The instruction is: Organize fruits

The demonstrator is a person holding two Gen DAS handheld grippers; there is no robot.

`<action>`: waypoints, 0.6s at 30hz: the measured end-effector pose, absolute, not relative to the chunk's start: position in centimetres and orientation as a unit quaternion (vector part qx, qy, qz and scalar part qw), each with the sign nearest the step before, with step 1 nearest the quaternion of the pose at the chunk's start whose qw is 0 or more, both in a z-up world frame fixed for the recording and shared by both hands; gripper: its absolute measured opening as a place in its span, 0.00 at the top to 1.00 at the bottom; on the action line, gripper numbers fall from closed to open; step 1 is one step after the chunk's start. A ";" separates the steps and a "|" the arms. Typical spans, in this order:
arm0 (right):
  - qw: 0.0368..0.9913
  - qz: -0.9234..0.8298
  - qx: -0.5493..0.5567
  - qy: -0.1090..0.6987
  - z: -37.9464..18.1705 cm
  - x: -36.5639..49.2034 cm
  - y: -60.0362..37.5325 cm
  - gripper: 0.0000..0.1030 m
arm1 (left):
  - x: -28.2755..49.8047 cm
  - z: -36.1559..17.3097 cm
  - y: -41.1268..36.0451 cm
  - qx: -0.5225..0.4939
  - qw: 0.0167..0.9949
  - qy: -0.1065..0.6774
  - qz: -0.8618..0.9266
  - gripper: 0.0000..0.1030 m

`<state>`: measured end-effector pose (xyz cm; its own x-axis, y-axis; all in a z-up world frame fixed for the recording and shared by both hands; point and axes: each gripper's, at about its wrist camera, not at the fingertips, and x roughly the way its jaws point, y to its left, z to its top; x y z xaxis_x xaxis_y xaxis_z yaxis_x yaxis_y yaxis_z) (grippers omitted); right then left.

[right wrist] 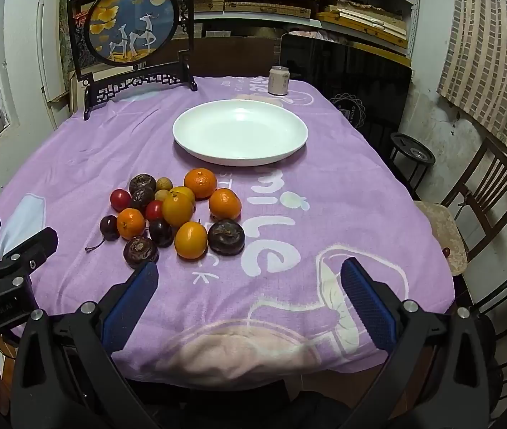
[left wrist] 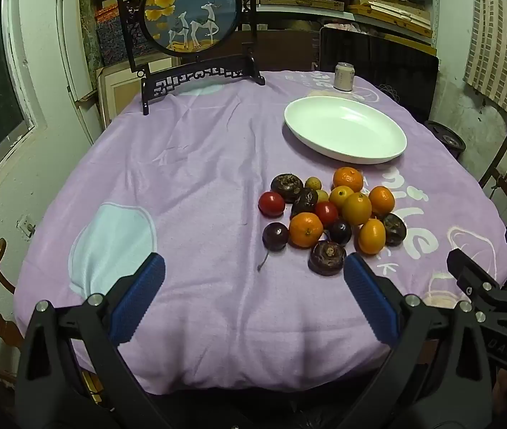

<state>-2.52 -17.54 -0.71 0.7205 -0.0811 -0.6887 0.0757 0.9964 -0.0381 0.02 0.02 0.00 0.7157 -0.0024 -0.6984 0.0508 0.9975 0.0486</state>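
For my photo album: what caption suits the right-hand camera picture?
Open right gripper poised before a fruit pile, empty white plate beyond.

You have a table under a purple cloth (right wrist: pixel 342 186). On it rest a white plate (right wrist: pixel 240 132), a loose cluster of fruits (right wrist: pixel 178 211) just in front of the plate, a can (right wrist: pixel 279 80) behind the plate, and a framed deer screen (right wrist: pixel 133 41) at the far left.
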 end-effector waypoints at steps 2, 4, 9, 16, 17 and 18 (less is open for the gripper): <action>0.927 -0.041 -0.003 0.372 -0.8 -2.5 -17.5 0.01 | 0.0 0.0 0.0 0.031 0.926 0.376 -0.016 0.02; 0.927 -0.040 -0.003 0.373 -0.8 -2.6 -17.6 0.01 | 0.0 0.0 0.0 0.030 0.926 0.375 -0.015 0.02; 0.926 -0.040 -0.007 0.375 -0.8 -2.1 -16.8 0.01 | -0.1 0.1 0.0 0.030 0.927 0.375 -0.013 0.02; 0.925 -0.038 -0.007 0.377 -0.7 -2.1 -16.8 0.01 | -0.3 -0.2 -0.3 0.030 0.926 0.376 -0.014 0.02; 0.925 -0.038 -0.006 0.377 -0.9 -2.2 -17.0 0.01 | -0.2 -0.2 -0.2 0.029 0.926 0.376 -0.014 0.02; 0.925 -0.037 -0.006 0.379 -1.0 -2.3 -17.1 0.01 | -0.2 -0.2 -0.2 0.029 0.926 0.376 -0.014 0.02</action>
